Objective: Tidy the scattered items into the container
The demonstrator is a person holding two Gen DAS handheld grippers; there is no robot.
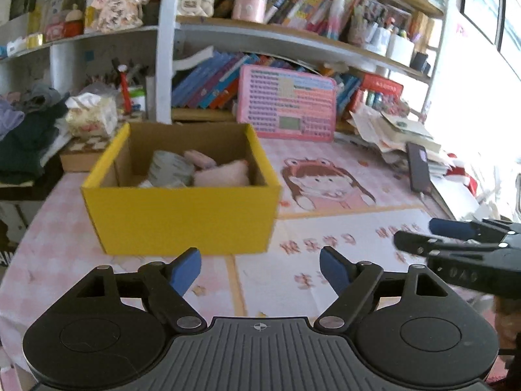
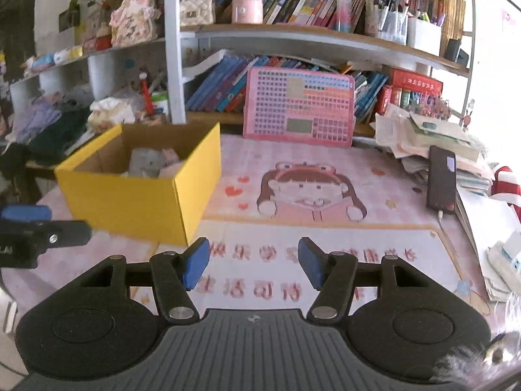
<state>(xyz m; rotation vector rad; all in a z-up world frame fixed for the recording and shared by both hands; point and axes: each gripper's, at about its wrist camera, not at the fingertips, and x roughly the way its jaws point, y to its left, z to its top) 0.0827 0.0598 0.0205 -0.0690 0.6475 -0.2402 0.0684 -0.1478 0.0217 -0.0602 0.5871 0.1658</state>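
A yellow cardboard box [image 1: 182, 218] stands on the pink desk mat, ahead and left of my left gripper; it also shows in the right wrist view [image 2: 130, 205] at left. Inside lie a grey bundle [image 1: 169, 169], a fluffy pink item [image 1: 224, 174] and a small pink piece [image 1: 200, 159]. My left gripper [image 1: 260, 272] is open and empty, just in front of the box. My right gripper [image 2: 254, 265] is open and empty over the mat's printed text, to the right of the box. Each gripper shows at the edge of the other's view.
A pink keyboard-like board [image 2: 298, 107] leans against the bookshelf behind the mat. A black phone [image 2: 441, 179] lies on a pile of papers and books [image 2: 423, 137] at right. Clothes [image 1: 26, 137] and a tissue pack [image 1: 92, 115] crowd the left.
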